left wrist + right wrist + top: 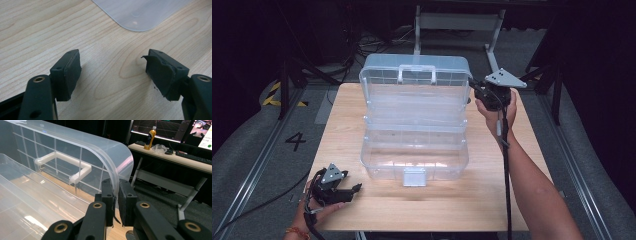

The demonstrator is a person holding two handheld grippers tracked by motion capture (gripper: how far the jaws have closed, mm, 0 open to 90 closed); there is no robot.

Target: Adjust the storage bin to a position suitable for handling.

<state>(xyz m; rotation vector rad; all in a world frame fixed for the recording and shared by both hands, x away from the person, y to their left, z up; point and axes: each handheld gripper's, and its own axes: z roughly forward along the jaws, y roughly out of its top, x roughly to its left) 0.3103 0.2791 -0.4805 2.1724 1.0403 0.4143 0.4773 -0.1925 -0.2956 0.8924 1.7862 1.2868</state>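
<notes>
A: High view first: where is the clear plastic box [414, 155]?

B: Mid-table [492, 200], its lid [414, 80] swung up and back, white handle [417, 74] on top.

A: And the right gripper [473, 86]?

B: At the lid's right corner. In the right gripper view its jaws are clamped on the lid's rim [115, 188].

A: The left gripper [354, 189]?

B: Near the table's front left corner, just off the box. Its jaws stand apart with nothing between them, bare wood below.

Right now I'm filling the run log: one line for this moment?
right gripper: shut on lid edge | lid: open | left gripper: open, over table
</notes>
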